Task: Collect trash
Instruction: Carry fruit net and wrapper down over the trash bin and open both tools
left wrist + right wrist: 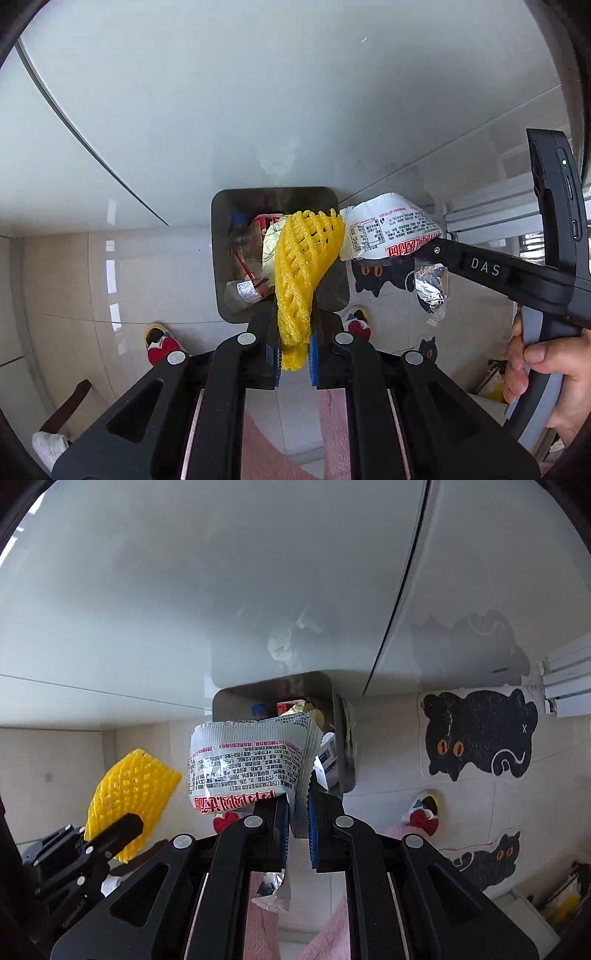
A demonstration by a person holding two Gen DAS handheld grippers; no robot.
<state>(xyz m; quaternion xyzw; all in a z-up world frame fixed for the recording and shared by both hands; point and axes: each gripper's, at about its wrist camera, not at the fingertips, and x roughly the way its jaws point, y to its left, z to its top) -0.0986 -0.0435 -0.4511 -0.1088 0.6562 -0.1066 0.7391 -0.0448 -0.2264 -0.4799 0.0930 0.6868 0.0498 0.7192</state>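
Trash bin (221,258) rim below both tongs

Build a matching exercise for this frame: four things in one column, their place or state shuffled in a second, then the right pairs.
Things:
1. yellow foam fruit net
2. printed white food wrapper
3. trash bin
4. black cat floor mat

Places or states:
A. flat on the tiled floor beside the bin
B. pinched in the left gripper
C. open-topped, already holding trash
D. pinched in the right gripper

Pairs: 1-B, 2-D, 3-C, 4-A
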